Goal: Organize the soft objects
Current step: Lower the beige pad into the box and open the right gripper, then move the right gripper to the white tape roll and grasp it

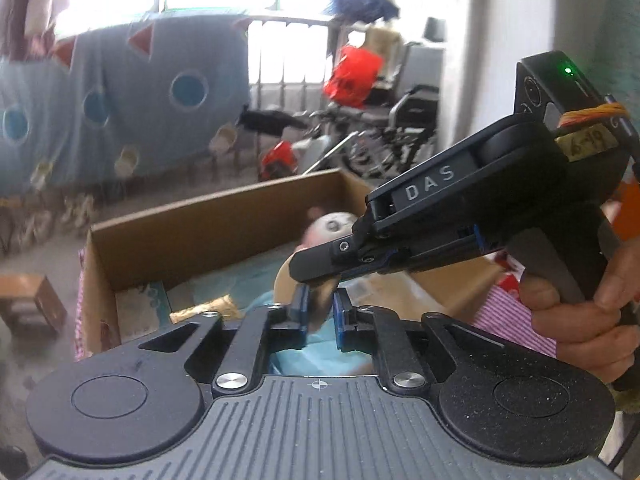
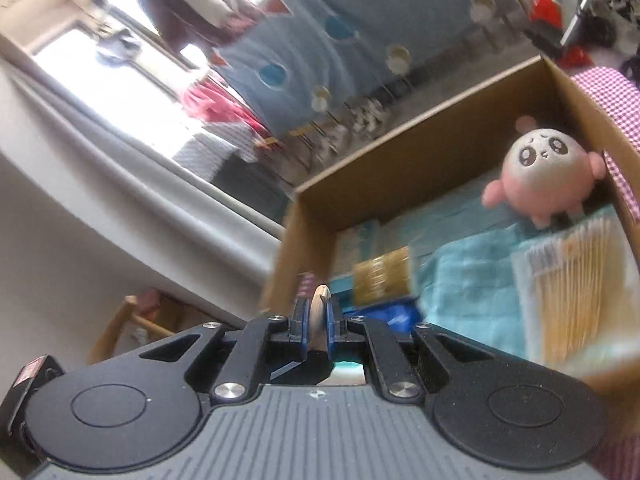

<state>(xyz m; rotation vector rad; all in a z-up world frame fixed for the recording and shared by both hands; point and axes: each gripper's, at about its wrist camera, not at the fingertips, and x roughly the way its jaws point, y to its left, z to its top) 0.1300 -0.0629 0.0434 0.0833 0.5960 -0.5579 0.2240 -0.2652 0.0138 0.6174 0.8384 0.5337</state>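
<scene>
Left wrist view. Left gripper (image 1: 320,312) nearly closed, blue pads (image 1: 301,314) pinching a thin tan piece that rises just ahead of the jaws and blurs upward; what it belongs to, impossible to tell. Right gripper (image 1: 298,270) crossing from the right, held in a hand (image 1: 580,312), its tip just above and beyond the left jaws, probably gripping the same tan piece so the load is shared. Cardboard box (image 1: 208,232) straight ahead, open top, light blue cloth (image 1: 296,360) directly beneath the jaws. Head of a plush toy (image 1: 328,226) peeking out just behind the right gripper's tip.

Right wrist view. Right gripper (image 2: 318,326) closed on a thin pale edge (image 2: 320,304) standing upright between the blue pads, seen end-on, long axis running away from the lens. Cardboard box (image 2: 380,168) ahead and to the right. Pink and white plush toy (image 2: 544,172) well ahead to the right, propped in the far corner against the wall, face turned toward the lens, body upright. Teal towel (image 2: 472,280) lying flat just right of the jaws, a packet of yellow sticks (image 2: 576,288) over its right part, a gold packet (image 2: 380,280) just ahead.
</scene>
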